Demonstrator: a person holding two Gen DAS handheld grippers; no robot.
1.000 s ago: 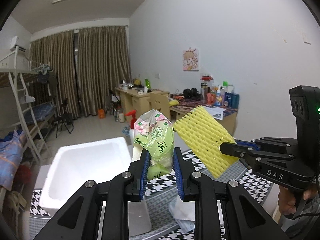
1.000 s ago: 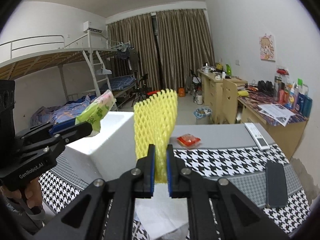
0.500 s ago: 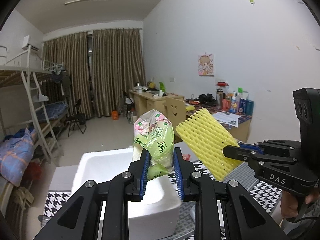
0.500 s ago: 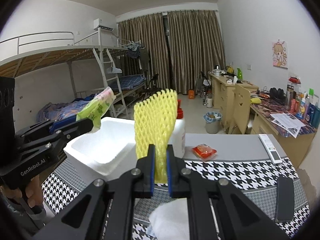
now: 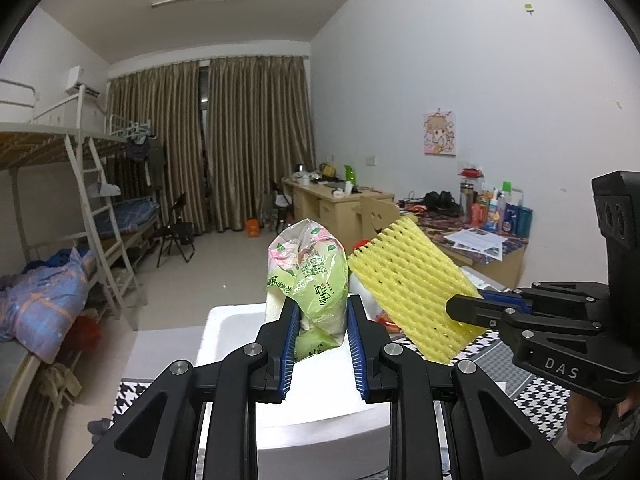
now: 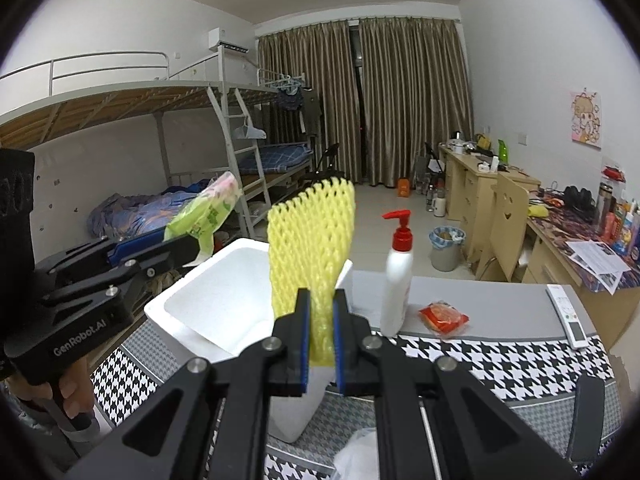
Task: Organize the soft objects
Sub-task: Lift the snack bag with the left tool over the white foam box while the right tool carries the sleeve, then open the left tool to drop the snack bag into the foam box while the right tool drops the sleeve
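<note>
both grippers hold soft items up over a white foam box (image 6: 208, 300).

the left gripper (image 5: 322, 344) is clamped on a green plastic bag (image 5: 310, 280), its blue pads pressed into the bag's lower part. the right gripper (image 6: 320, 344) is closed tight on the lower end of a yellow foam net sleeve (image 6: 314, 240), which stands upright. the box sits on a houndstooth-patterned table (image 6: 480, 354); beside it stand a white pump bottle (image 6: 398, 280) and a red packet (image 6: 444, 316).
</note>
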